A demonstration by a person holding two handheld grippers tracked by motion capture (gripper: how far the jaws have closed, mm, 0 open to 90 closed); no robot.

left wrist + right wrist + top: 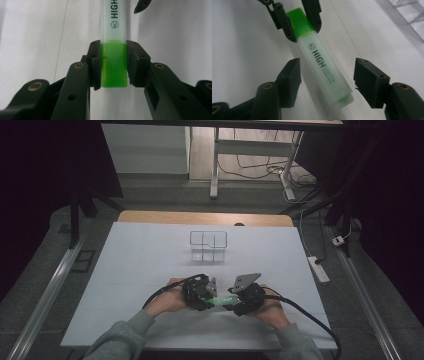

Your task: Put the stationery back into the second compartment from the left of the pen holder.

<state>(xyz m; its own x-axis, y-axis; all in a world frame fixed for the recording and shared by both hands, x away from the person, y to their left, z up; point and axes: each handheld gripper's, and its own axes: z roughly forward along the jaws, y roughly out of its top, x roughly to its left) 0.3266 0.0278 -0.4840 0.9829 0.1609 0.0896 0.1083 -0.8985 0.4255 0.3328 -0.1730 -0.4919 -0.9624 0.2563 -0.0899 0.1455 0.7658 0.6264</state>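
Note:
A green highlighter (218,300) with a frosted body marked "HIGH" lies level just above the white table sheet, between both hands. My left gripper (212,298) is shut on its solid green end (113,65), with the pads pressed on both sides. From the opposite side, my right gripper (327,68) stands open. Its fingertips (293,67) flank the frosted body (322,65) with a gap on each side. The left gripper (305,31) shows at the top of the right gripper view, clamped on the green end.
A clear plastic compartment box (208,245) stands at the middle of the white sheet (130,270), beyond the hands. Its corner shows in the right gripper view (409,12). A power strip (318,268) lies on the floor to the right.

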